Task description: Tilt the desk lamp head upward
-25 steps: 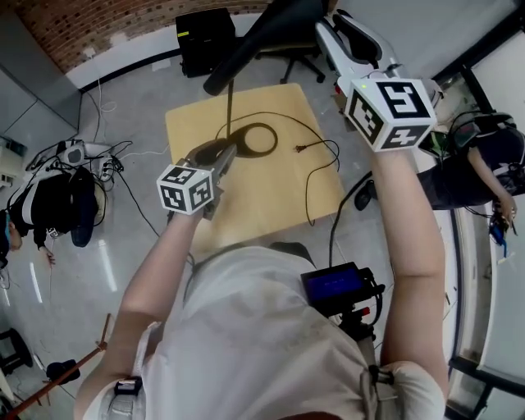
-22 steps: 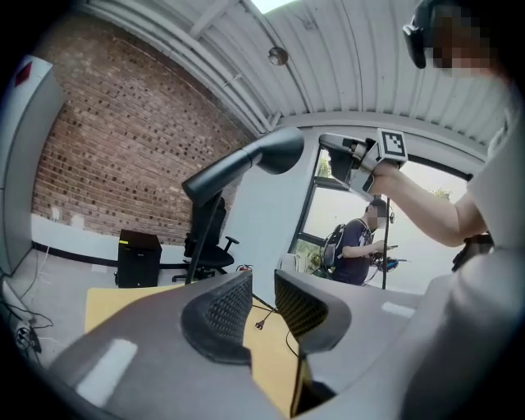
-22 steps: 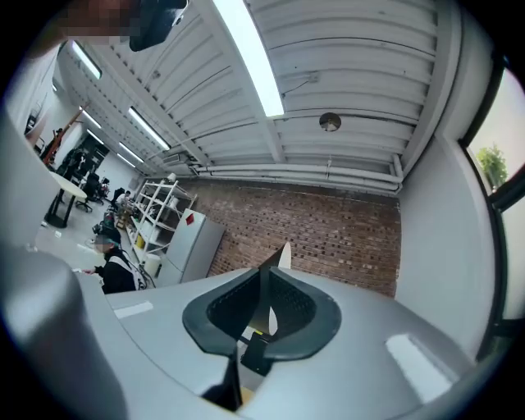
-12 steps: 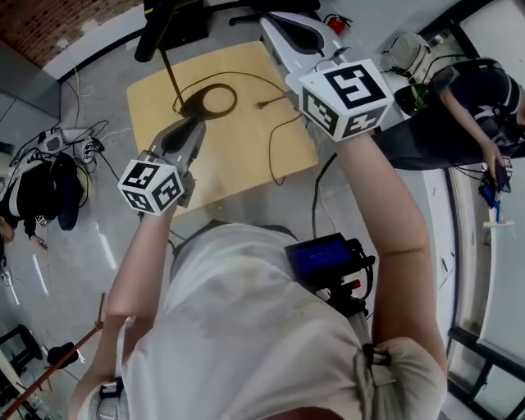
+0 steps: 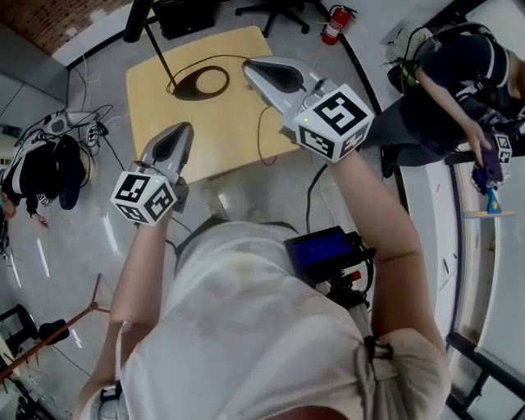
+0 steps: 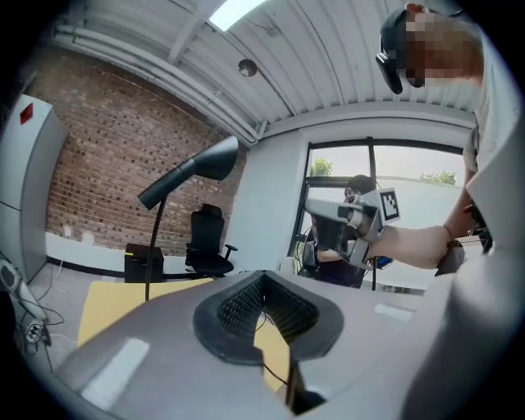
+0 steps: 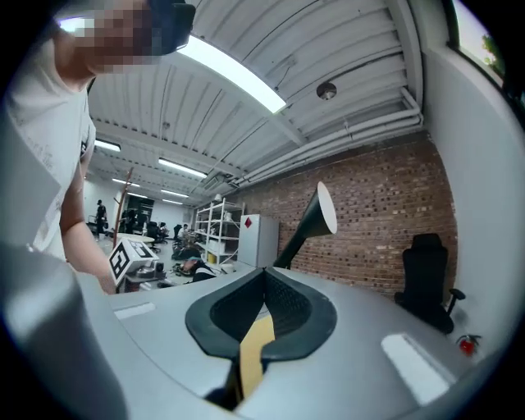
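Left gripper (image 5: 175,133) and right gripper (image 5: 253,69) drew back from desk lamp (image 6: 203,164), closing empty.

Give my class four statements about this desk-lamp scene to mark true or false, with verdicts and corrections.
1. The left gripper and the right gripper are both shut with nothing between their jaws. True.
2. The right gripper is clamped on the lamp head. False: it is well apart from the lamp head and touches nothing.
3. The lamp base rests on the wooden table. True.
4. The fire extinguisher lies on the table. False: it stands on the floor beyond the table.
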Demonstrator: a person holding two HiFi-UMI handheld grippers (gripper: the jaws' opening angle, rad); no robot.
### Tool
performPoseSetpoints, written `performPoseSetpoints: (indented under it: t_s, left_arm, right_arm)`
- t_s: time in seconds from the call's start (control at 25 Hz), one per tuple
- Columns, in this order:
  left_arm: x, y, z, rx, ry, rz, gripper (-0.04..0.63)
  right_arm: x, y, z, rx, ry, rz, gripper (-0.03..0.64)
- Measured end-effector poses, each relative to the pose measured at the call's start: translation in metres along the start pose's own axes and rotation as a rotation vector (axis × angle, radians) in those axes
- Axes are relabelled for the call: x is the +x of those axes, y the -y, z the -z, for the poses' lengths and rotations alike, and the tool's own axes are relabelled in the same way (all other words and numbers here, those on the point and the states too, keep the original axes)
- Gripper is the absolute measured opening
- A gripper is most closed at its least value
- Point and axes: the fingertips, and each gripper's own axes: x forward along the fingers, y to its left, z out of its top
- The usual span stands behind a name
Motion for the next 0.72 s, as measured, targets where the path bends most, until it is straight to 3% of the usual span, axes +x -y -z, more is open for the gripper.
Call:
performPoseSetpoints:
  t_s: [0.32, 0.52, 0.72]
  left_arm:
    - [-0.032, 0.012, 0.019, -0.015, 0.016, -0.061, 0.002]
    - [-0.039, 0.018, 0.023, -0.004, 0.026, -0.074, 0.002]
    - [-0.044, 0.028, 0.039, 0.001, 0.016, -0.059, 0.002]
  right_arm:
    - [-0.045, -0.037, 0.059, 0.038, -0.068, -0.119, 0.014]
    - [-0.062, -0.04, 0.071, 0.147, -0.004, -0.146, 0.014]
    - [-0.073, -0.058, 0.092, 0.182, 0.021, -0.161, 0.014]
